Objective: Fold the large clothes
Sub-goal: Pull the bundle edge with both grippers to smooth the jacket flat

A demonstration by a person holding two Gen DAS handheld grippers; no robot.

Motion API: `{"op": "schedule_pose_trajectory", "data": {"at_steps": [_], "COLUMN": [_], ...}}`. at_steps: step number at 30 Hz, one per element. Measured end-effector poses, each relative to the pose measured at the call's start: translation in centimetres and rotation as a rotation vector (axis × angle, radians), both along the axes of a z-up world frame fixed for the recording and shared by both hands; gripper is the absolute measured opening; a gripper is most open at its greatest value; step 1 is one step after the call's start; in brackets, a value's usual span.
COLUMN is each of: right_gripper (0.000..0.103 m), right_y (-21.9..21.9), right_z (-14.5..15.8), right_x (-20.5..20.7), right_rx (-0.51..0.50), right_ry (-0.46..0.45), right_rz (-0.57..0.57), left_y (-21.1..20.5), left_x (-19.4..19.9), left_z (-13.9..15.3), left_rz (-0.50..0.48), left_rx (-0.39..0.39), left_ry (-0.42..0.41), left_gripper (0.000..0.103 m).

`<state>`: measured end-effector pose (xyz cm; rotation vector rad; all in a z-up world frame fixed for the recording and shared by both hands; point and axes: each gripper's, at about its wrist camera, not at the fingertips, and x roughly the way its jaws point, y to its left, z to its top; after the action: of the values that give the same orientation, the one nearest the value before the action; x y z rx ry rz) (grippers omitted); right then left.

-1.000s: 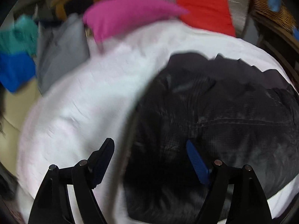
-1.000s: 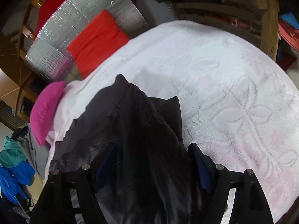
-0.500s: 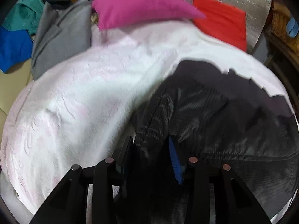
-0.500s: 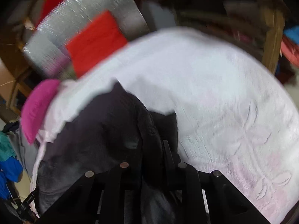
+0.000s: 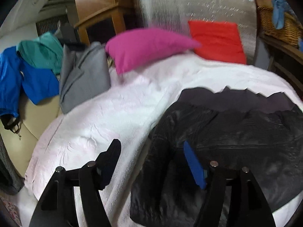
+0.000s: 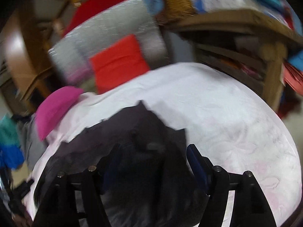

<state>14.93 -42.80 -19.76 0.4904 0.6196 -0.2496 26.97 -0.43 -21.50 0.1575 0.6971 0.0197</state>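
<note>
Left wrist view shows my left jaws opening again after a brief pinch half a second back: then they were nipped on the edge of the dark, shiny, quilted jacket, now nothing is between them, the black finger over the white textured bedspread and the blue pad over the jacket's edge. Right wrist view shows the same for my right jaws: opening, apart, above the dark cloth without pressing it. The jacket lies spread on the bed, below the pink pillow and red cushion. I judge that one fold has been laid and let go; the next edge still needs choosing.
</note>
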Motion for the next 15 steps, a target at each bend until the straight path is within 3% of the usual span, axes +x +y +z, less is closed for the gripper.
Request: {"op": "schedule_pose_trajectory", "data": {"at_steps": [2,5,8,13,15], "right_gripper": [0.073,0.069,0.040,0.039,0.040], "right_y": [2.4,5.7,9.8,14.3,14.2], "right_z": [-0.1,-1.4,-2.5,-6.8,-7.0], "right_x": [-0.3,0.2,0.8,2.7,3.1], "right_rx": [0.005,0.042,0.009,-0.076,-0.068], "right_ry": [-0.020,0.024,0.071,0.255,0.263], "right_rz": [0.096,0.216,0.317,0.387,0.384], "left_y": [-0.7,-1.6,-2.9,-4.8,-5.5], "left_x": [-1.6,-2.8,-3.8,-3.4,-2.7], "left_z": [0.4,0.2,-0.2,-2.4,-4.2], "left_rz": [-0.031,-0.071,-0.106,-0.154,-0.164], "left_rx": [0.007,0.005,0.006,0.034,0.068], "left_ry": [-0.026,-0.019,-0.006,0.060,0.134], "left_gripper": [0.070,0.070,0.070,0.070,0.070]}}
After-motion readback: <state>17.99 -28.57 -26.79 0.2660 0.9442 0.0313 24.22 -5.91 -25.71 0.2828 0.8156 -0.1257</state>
